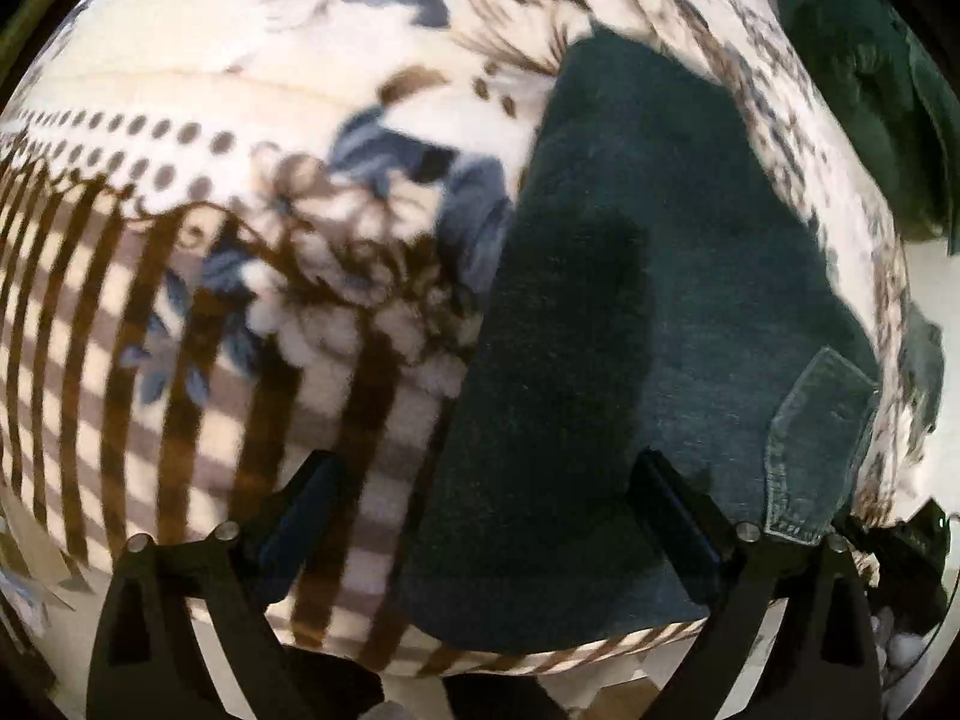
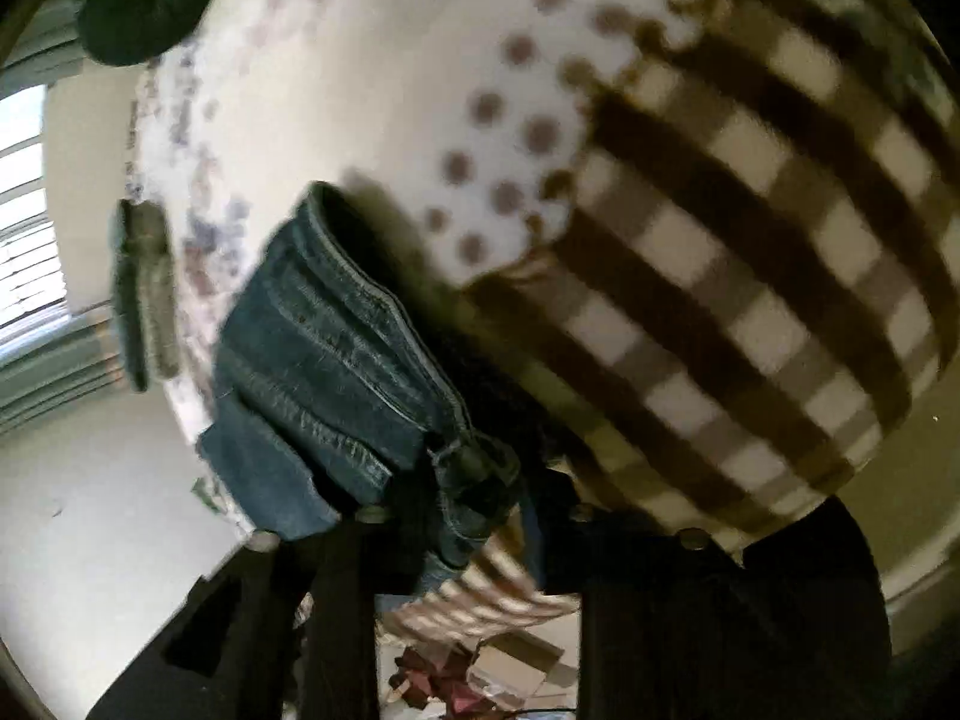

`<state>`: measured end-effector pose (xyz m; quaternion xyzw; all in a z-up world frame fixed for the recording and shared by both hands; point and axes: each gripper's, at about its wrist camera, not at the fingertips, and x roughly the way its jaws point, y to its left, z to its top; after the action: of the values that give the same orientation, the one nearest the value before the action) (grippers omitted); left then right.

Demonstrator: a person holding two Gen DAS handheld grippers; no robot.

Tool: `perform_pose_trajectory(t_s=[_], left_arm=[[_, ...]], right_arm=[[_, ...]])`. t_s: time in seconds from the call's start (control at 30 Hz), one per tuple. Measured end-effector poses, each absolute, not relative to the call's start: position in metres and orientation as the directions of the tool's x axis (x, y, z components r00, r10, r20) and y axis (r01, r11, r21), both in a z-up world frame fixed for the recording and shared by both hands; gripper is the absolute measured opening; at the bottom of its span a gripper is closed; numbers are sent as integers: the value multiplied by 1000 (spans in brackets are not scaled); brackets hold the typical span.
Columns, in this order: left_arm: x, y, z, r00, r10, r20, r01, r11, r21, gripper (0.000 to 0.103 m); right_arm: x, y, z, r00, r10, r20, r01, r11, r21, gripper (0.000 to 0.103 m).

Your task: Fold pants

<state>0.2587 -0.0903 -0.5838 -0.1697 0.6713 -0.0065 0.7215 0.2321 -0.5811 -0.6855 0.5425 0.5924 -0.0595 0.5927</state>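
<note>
Lying flat on patterned blanket (image 1: 180,138), jeans (image 1: 630,312) spread beneath left tongs (image 1: 486,480), spread apart; right tongs (image 2: 474,510) clamped on bunched denim.

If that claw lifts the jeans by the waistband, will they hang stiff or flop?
Probably flop: the jeans already bunch into folds where the right claw pinches them. Likely heavy for cloth, since the denim looks thick. They may drag on the fuzzy blanket.

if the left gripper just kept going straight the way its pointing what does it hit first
Most likely the jeans. The open left gripper points down at the bed, and its line falls near the denim's left edge, where it meets the patterned blanket. Depth is unclear, so it might meet the blanket instead.
</note>
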Motion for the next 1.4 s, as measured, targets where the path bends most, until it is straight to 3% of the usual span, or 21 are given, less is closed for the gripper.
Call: perform_pose_trajectory(t_s=[0.03,0.17,0.37,0.57,0.7,0.87,0.9,0.93,1.0,1.17,1.4], left_arm=[[258,-88,-578,118,-243,-963,-219,939,-264,101],[255,-75,-569,178,-320,-931,-238,904,-356,101],[260,-69,-600,196,-405,-893,-274,852,-446,101],[271,-70,-599,259,-452,-853,-230,829,-509,101],[277,-69,-605,280,-472,-836,-209,820,-533,102],[279,-70,-601,307,-468,-829,-200,819,-537,102],[280,-73,-598,309,-462,-831,-179,830,-528,101],[283,-77,-596,306,-455,-837,-165,840,-517,94],[284,-81,-593,304,-449,-840,-134,853,-505,60],[284,-72,-582,321,-477,-818,-154,826,-542,27],[287,-78,-516,343,-480,-807,-120,830,-545,23]], right_arm=[[231,-581,-680,294,577,-762,705,407,580,53],[214,-577,-661,355,621,-699,664,358,656,73],[213,-539,-720,373,716,-590,670,232,705,74],[229,-528,-743,505,703,-501,592,141,794,77],[245,-515,-744,510,694,-509,568,173,805,87],[262,-502,-736,538,674,-507,530,198,824,86],[264,-503,-735,539,669,-511,526,206,825,80],[265,-502,-732,537,666,-518,524,218,824,69],[270,-496,-727,539,665,-517,508,234,829,60],[280,-489,-713,521,657,-545,496,287,819,43],[284,-483,-661,511,656,-556,475,323,819,36]])
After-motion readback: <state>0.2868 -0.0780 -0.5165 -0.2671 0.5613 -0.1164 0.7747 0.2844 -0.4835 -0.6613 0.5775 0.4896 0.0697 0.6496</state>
